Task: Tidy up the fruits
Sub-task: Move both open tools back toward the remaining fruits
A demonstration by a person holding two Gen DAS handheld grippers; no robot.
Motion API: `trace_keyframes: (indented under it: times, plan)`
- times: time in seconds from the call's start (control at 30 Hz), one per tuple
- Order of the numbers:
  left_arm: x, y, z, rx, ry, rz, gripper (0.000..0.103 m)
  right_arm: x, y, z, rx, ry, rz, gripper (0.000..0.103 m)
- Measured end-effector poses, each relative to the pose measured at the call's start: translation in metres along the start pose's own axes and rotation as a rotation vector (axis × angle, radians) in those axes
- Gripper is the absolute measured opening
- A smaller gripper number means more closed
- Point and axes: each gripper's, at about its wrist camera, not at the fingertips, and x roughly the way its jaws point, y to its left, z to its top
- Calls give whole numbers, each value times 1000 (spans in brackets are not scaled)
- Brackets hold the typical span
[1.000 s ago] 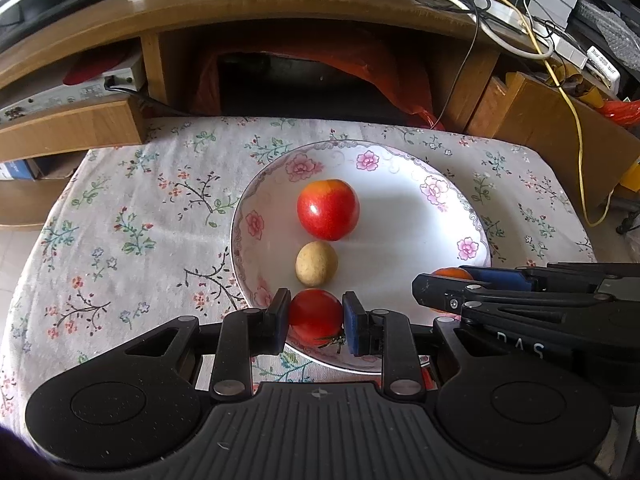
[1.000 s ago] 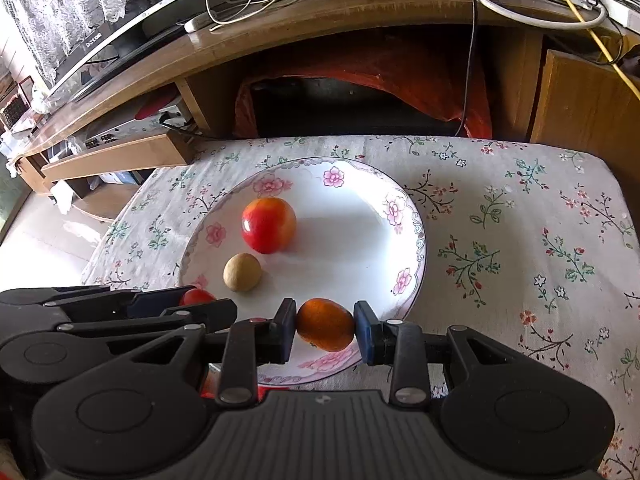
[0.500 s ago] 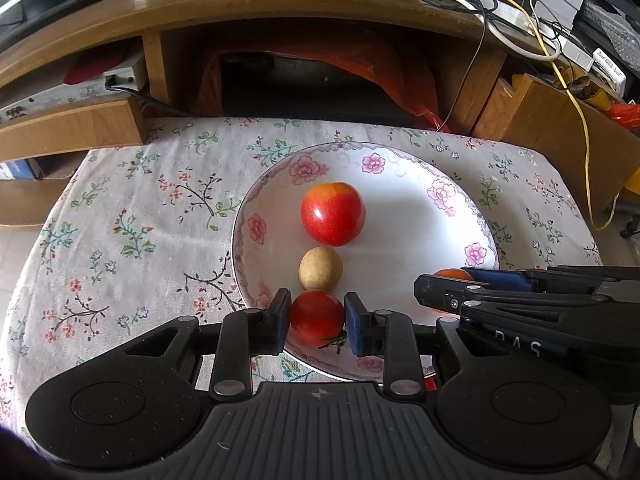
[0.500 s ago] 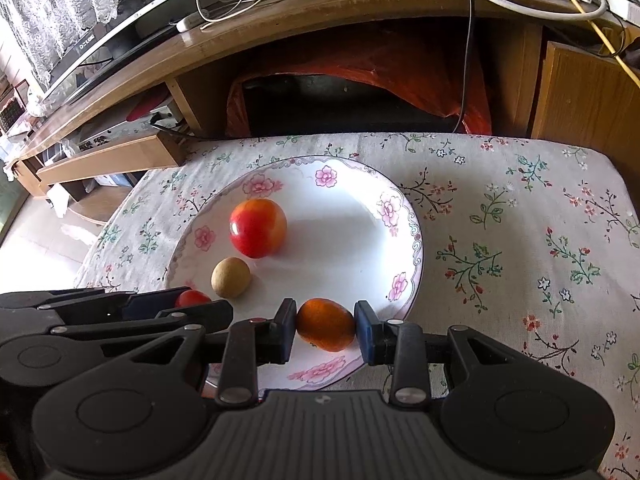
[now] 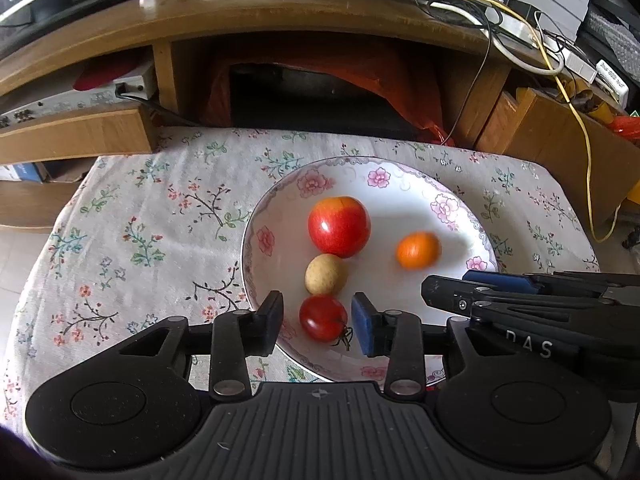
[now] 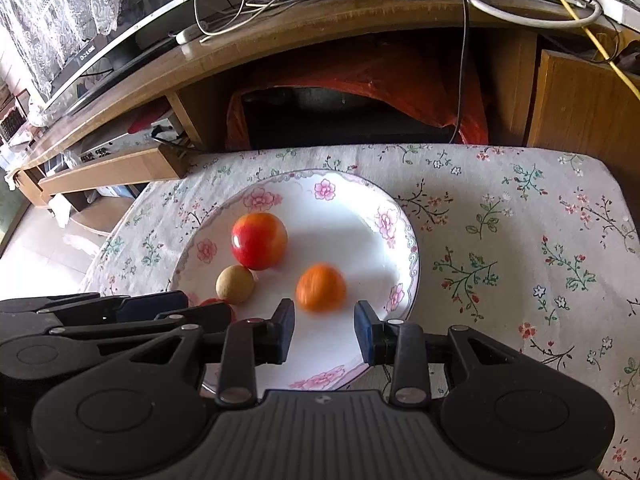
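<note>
A white floral plate (image 5: pixel 400 188) (image 6: pixel 352 208) sits on the flowered tablecloth. On it lie a red apple (image 5: pixel 338 226) (image 6: pixel 259 241), a small tan round fruit (image 5: pixel 325 274) (image 6: pixel 235 284), a red tomato (image 5: pixel 323 317) (image 6: pixel 212 303) and an orange (image 5: pixel 417 250) (image 6: pixel 321 288), which is blurred. My left gripper (image 5: pixel 318 322) is open, its pads either side of the tomato without touching. My right gripper (image 6: pixel 325 330) is open just behind the orange.
A wooden TV bench (image 5: pixel 280 20) with cables and a power strip (image 5: pixel 576 64) stands behind the table. A wooden drawer front (image 5: pixel 72 132) juts at the left. The tablecloth (image 6: pixel 520 240) stretches right of the plate.
Both grippers have opened. The tomato now rests on the plate between the left pads. The orange has left the right gripper and rolls forward on the plate.
</note>
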Motion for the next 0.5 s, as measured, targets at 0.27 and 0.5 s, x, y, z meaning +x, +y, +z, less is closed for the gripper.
trace_keyframes:
  times: [0.27, 0.5]
  plan:
    - [-8, -2, 0, 1, -19, -7, 48, -9, 2, 1, 7, -13, -10, 33]
    - [-20, 0, -2, 1, -34, -14, 48, -23, 8, 0, -1, -26, -12, 33]
